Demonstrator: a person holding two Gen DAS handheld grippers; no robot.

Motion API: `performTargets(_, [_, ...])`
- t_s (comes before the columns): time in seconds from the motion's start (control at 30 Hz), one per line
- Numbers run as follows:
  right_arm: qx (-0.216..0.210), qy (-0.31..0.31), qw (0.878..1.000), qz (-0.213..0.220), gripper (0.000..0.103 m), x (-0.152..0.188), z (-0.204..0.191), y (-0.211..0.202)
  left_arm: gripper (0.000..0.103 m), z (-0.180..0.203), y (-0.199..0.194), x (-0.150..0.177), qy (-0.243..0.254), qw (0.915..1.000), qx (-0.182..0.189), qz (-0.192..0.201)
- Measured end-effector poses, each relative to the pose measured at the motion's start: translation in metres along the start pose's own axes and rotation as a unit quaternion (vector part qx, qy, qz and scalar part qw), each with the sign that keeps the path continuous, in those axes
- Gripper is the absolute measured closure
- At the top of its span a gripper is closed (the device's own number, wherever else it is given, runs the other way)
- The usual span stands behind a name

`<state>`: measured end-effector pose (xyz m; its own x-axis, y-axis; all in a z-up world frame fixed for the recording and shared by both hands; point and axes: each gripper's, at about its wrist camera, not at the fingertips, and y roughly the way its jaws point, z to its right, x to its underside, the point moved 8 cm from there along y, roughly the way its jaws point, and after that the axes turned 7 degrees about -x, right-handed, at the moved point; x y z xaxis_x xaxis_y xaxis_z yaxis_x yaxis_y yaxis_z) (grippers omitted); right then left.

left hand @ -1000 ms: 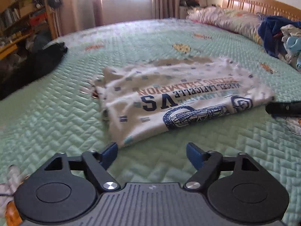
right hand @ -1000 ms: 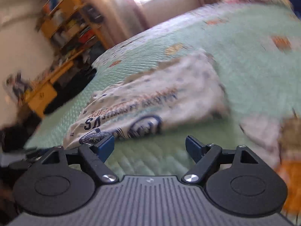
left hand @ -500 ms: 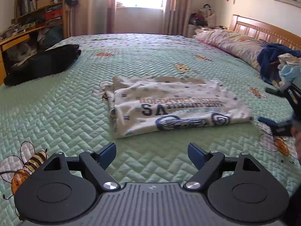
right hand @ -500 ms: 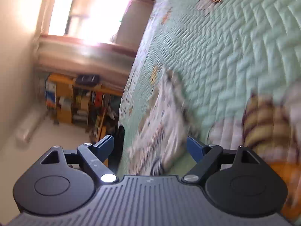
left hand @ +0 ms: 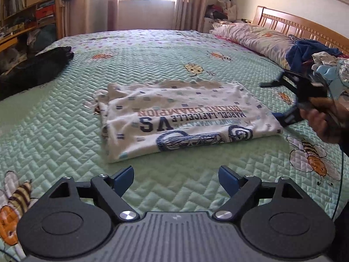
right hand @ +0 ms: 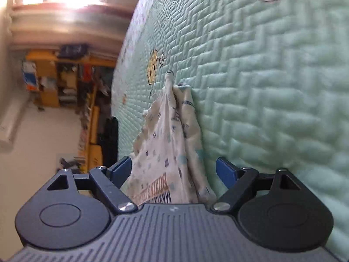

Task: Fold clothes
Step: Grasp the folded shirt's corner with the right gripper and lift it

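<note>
- The shirt (left hand: 185, 120) is seen lying half-folded on the bed (left hand: 65, 142); a further fold seems left.
- Left gripper (left hand: 175, 180): jaws opening, nothing between them.
- Right gripper (right hand: 173, 170): jaws opening, set astride the shirt's edge, not gripping.

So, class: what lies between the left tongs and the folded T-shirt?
Only bare green quilt separates the open left tongs from the folded T-shirt; the left wrist view shows it.
</note>
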<state>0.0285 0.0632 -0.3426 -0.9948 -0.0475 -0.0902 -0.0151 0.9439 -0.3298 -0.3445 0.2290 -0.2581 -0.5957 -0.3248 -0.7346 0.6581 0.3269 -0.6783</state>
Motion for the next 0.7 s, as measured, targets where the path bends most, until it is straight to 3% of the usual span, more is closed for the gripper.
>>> performTargets(0.27, [0.001, -0.008, 1.000, -0.003, 0.013, -0.018, -0.007, 0.026, 0.014, 0.016, 0.010, 0.013, 0.022, 0.9994, 0.015, -0.022])
performTargets(0.4, [-0.003, -0.055, 0.998, -0.015, 0.016, -0.016, -0.010, 0.027, 0.014, 0.014, 0.011, 0.014, 0.019, 0.9995, 0.013, -0.022])
performTargets(0.5, [0.019, -0.081, 0.996, -0.013, 0.037, -0.012, -0.007, 0.023, 0.014, 0.014, 0.012, 0.014, 0.017, 0.9995, 0.013, -0.024])
performTargets(0.63, [0.041, -0.065, 0.997, -0.006, 0.087, -0.014, 0.006, 0.017, 0.014, 0.016, 0.012, 0.017, 0.020, 0.9993, 0.011, -0.028])
performTargets(0.7, [0.038, -0.061, 0.997, -0.002, 0.089, -0.012, 0.010, 0.018, 0.014, 0.016, 0.012, 0.018, 0.020, 0.9993, 0.010, -0.029])
